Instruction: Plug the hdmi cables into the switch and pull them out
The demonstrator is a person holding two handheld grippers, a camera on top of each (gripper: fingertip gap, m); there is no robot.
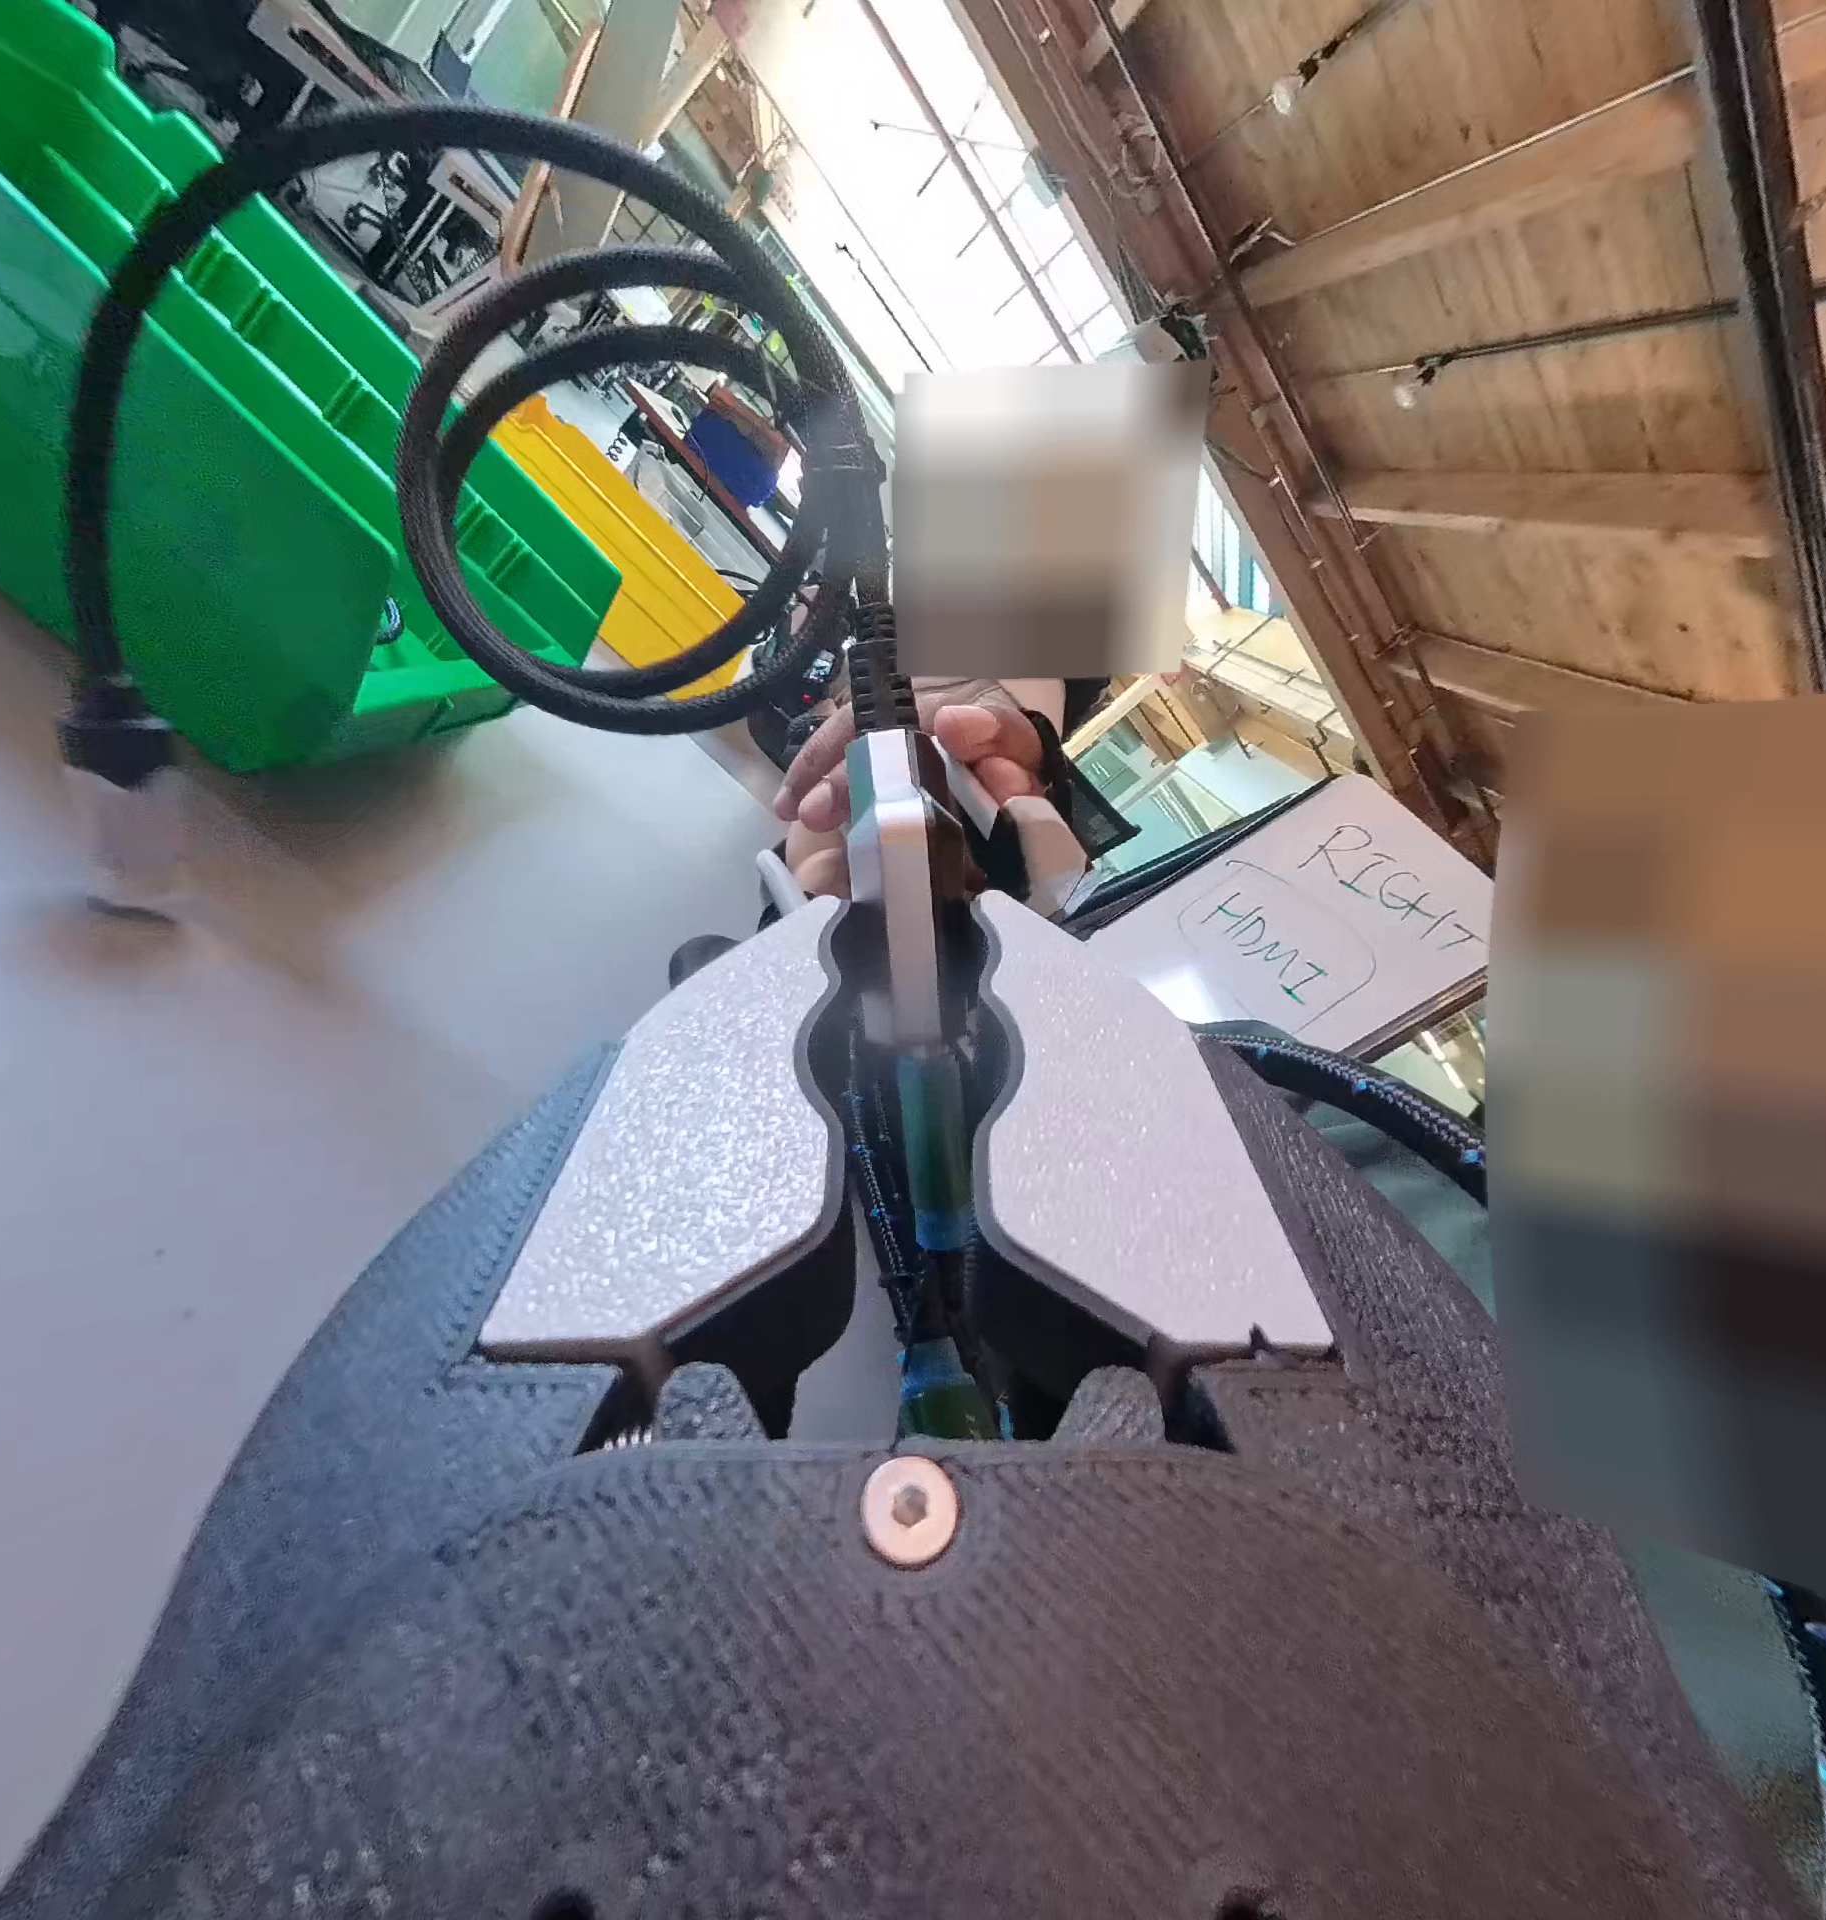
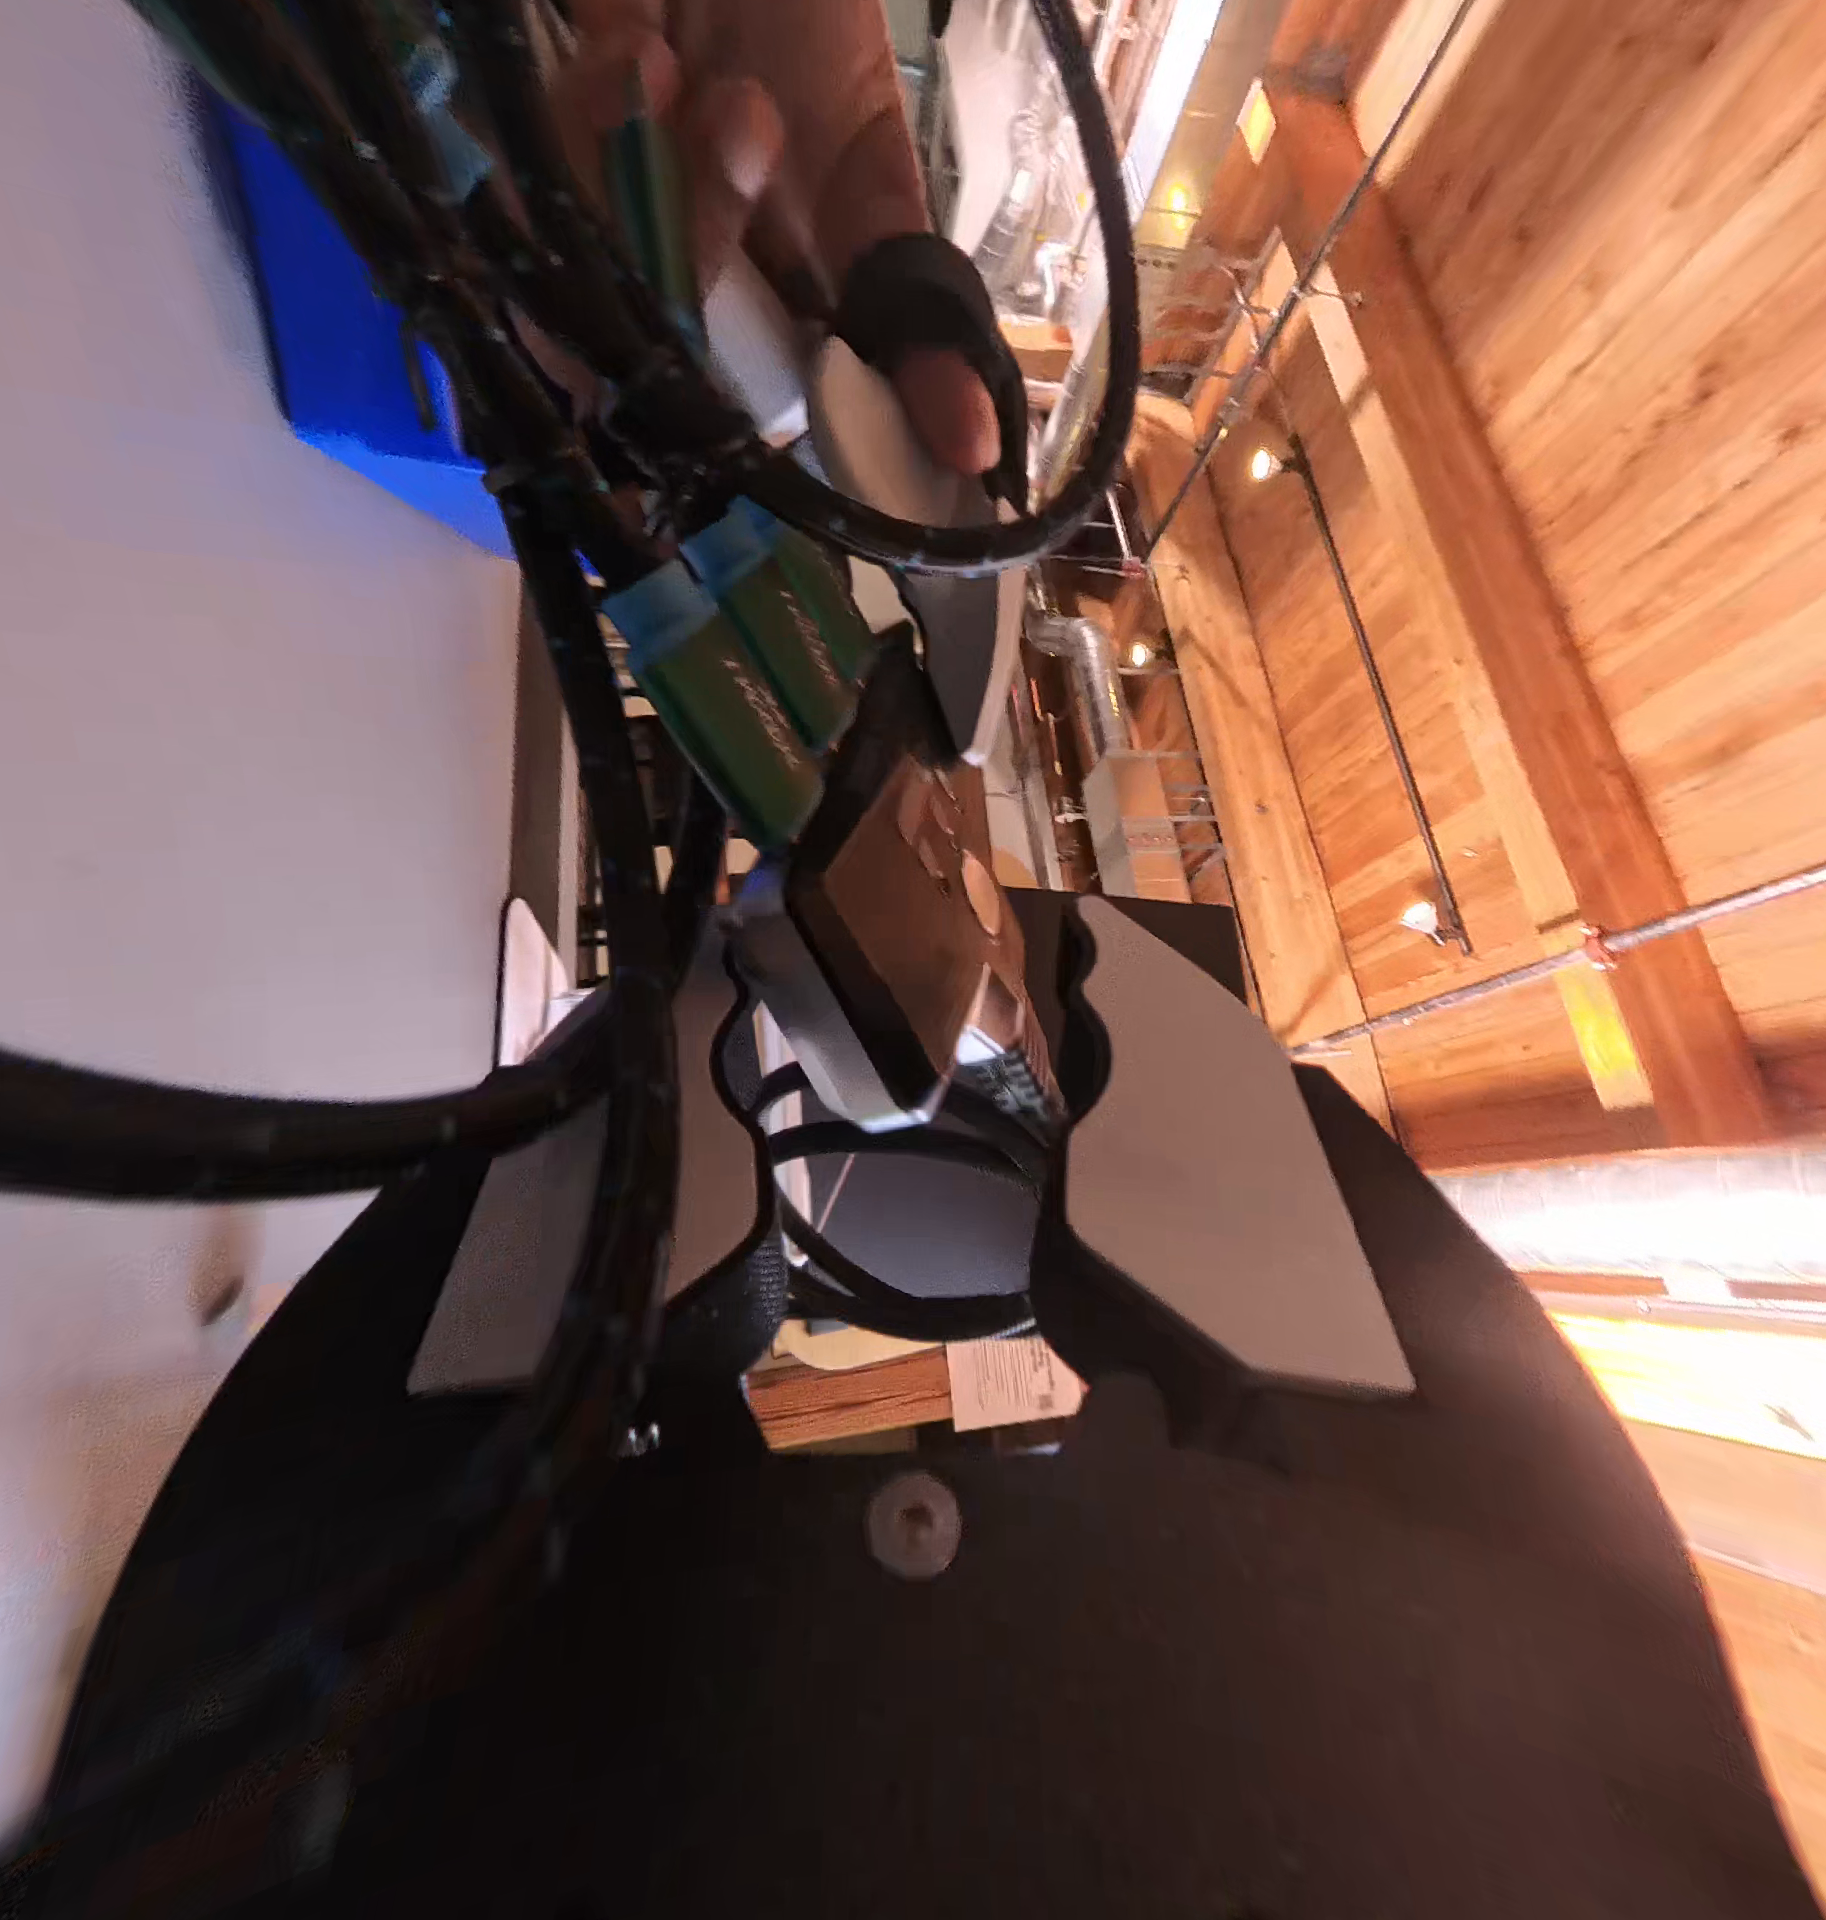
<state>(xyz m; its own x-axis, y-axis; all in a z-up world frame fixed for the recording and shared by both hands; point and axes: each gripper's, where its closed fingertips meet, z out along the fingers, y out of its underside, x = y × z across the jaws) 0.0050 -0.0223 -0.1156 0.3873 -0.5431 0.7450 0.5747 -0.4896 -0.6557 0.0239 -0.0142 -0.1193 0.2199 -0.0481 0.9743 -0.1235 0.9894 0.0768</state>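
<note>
My left gripper (image 1: 909, 935) is shut on a flat switch box with a silver rim and black face (image 1: 893, 883), held edge-on between the pads. A black braided cable (image 1: 610, 705) is plugged into the box's far end and loops up to the left. Green plugs (image 1: 930, 1132) enter its near end. In the right wrist view the same box (image 2: 909, 935) lies slantwise between the fingers of my right gripper (image 2: 904, 997), which stand wide open around it. The green plugs (image 2: 753, 707) with blue tape show beyond it. The right gripper's white fingers (image 1: 1034, 842) and a hand (image 1: 982, 738) show behind the box.
A green bin (image 1: 213, 499) and a yellow bin (image 1: 618, 520) stand at the far left on the pale table (image 1: 265, 1039). A whiteboard with writing (image 1: 1304, 935) stands at the right. A blue bin (image 2: 337, 312) and several dark braided cables (image 2: 597, 1039) show at the left. Left and right tips are no more than a few centimetres apart.
</note>
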